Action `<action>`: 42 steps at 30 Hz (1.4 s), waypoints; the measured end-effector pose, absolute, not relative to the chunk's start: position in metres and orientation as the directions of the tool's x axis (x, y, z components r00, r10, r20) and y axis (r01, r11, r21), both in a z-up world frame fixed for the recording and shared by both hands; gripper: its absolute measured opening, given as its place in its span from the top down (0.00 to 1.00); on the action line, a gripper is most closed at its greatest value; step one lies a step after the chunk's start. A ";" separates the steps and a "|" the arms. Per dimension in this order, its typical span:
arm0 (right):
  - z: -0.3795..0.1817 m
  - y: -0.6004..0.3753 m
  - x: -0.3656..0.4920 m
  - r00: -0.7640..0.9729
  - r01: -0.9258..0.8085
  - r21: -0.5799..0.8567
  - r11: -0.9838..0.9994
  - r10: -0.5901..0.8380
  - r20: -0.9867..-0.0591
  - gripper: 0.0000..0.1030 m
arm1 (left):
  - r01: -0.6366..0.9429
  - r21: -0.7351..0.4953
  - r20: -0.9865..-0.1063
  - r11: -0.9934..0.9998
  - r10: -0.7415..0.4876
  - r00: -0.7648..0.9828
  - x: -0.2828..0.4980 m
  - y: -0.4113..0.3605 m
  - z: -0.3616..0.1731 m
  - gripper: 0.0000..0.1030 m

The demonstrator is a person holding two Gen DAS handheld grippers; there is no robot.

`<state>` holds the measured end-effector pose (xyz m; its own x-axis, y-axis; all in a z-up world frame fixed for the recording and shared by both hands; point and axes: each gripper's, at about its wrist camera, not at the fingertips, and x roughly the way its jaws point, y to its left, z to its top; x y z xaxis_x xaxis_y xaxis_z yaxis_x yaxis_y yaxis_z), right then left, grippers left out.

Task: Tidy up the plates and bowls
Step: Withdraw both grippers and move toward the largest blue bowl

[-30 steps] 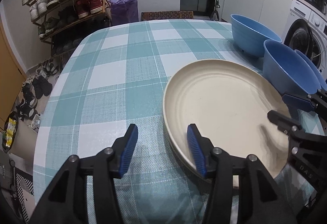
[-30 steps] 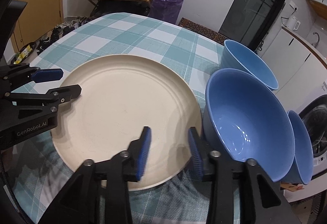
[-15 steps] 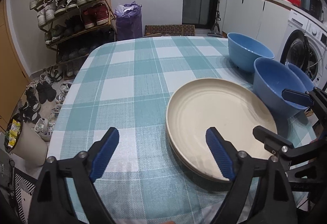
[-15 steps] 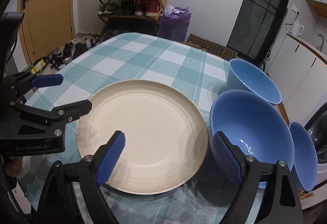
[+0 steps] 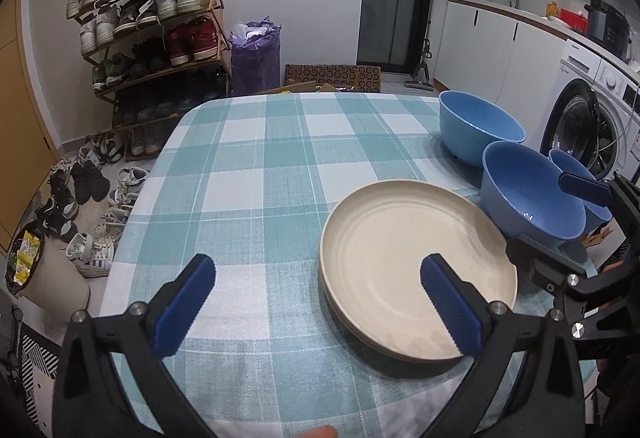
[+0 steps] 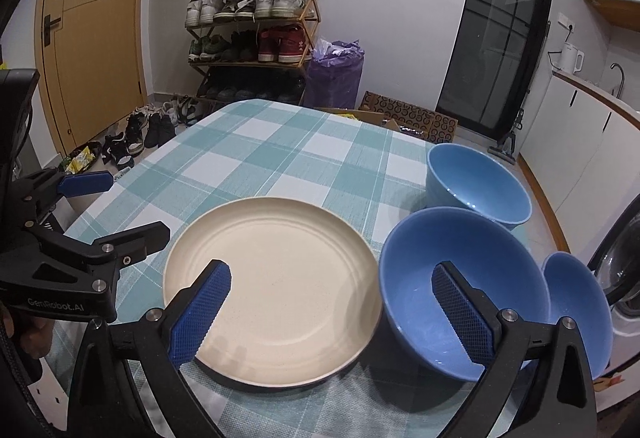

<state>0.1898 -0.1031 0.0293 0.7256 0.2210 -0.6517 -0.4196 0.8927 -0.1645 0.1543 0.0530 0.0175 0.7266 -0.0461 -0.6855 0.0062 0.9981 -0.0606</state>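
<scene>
Left gripper (image 5: 318, 304): jaws have just been opening, now spread wide, nothing between the pads. Right gripper (image 6: 334, 308): same, wide and empty above the table. Cream plates (image 5: 416, 270) stacked lower right of frame on the checked tablecloth (image 5: 260, 174). Three blue bowls (image 6: 460, 286) just right of the stack.

I see even, soft indoor light from overhead; faint shadows sit beneath the plate (image 6: 280, 278) and bowls. Both fisheye views bend hard at black-vignetted corners. Focus is sharp, without blur.
</scene>
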 end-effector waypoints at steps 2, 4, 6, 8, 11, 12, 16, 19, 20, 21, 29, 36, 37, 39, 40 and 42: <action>0.036 -0.108 0.189 0.735 -0.414 -0.171 0.894 0.218 -0.642 0.01 | 0.012 -0.069 -0.679 0.998 -0.056 0.732 0.155 0.049 0.023 0.00; 0.043 -0.113 0.188 0.735 -0.416 -0.164 0.895 0.224 -0.639 0.01 | 0.021 -0.073 -0.674 0.997 -0.065 0.736 0.156 0.045 0.028 0.00; 0.051 -0.120 0.187 0.739 -0.413 -0.157 0.897 0.229 -0.634 0.01 | 0.029 -0.068 -0.669 0.997 -0.067 0.740 0.157 0.040 0.033 0.00; 0.059 -0.128 0.188 0.737 -0.414 -0.150 0.898 0.234 -0.634 0.01 | 0.037 -0.067 -0.665 0.997 -0.072 0.743 0.159 0.034 0.038 0.00; 0.071 -0.140 0.190 0.739 -0.407 -0.139 0.903 0.236 -0.631 0.01 | 0.050 -0.070 -0.658 0.996 -0.084 0.748 0.161 0.027 0.045 0.00; 0.077 -0.146 0.190 0.742 -0.404 -0.136 0.905 0.237 -0.627 0.01 | 0.057 -0.070 -0.655 0.996 -0.089 0.750 0.162 0.023 0.049 0.00; 0.096 -0.167 0.192 0.740 -0.399 -0.102 0.911 0.254 -0.623 0.01 | 0.072 -0.070 -0.646 0.995 -0.100 0.757 0.166 0.013 0.059 0.00; 0.111 -0.183 0.193 0.750 -0.381 -0.099 0.919 0.244 -0.615 0.01 | 0.084 -0.072 -0.639 0.994 -0.111 0.761 0.169 0.006 0.068 0.00; 0.115 -0.188 0.192 0.755 -0.375 -0.105 0.921 0.238 -0.611 0.01 | 0.087 -0.074 -0.636 0.993 -0.114 0.763 0.171 0.004 0.071 0.00; 0.119 -0.193 0.192 0.760 -0.369 -0.111 0.923 0.230 -0.608 0.01 | 0.091 -0.075 -0.634 0.993 -0.118 0.765 0.172 0.002 0.073 0.00; 0.147 -0.235 0.201 0.765 -0.324 -0.074 0.943 0.215 -0.607 0.01 | 0.125 -0.067 -0.626 0.990 -0.139 0.768 0.183 -0.016 0.089 0.00; 0.166 -0.262 0.209 0.769 -0.298 -0.072 0.952 0.195 -0.609 0.01 | 0.159 -0.048 -0.622 0.986 -0.154 0.767 0.194 -0.036 0.102 0.00; 0.169 -0.266 0.210 0.769 -0.295 -0.073 0.953 0.191 -0.609 0.01 | 0.161 -0.048 -0.622 0.986 -0.155 0.767 0.196 -0.038 0.104 0.00; 0.174 -0.273 0.214 0.773 -0.289 -0.075 0.954 0.187 -0.606 0.01 | 0.168 -0.050 -0.623 0.985 -0.162 0.765 0.201 -0.044 0.109 0.00; 0.177 -0.277 0.216 0.775 -0.286 -0.075 0.955 0.184 -0.605 0.01 | 0.172 -0.050 -0.624 0.984 -0.166 0.764 0.203 -0.047 0.110 0.00; 0.182 -0.285 0.220 0.773 -0.282 -0.071 0.957 0.183 -0.608 0.01 | 0.184 -0.049 -0.624 0.982 -0.174 0.762 0.209 -0.053 0.114 0.00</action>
<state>0.2205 -0.2854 0.1815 0.7727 0.1827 -0.6079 -0.2818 0.9569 -0.0706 0.2088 -0.0532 0.1135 0.7618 -0.1737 -0.6240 0.1838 0.9817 -0.0488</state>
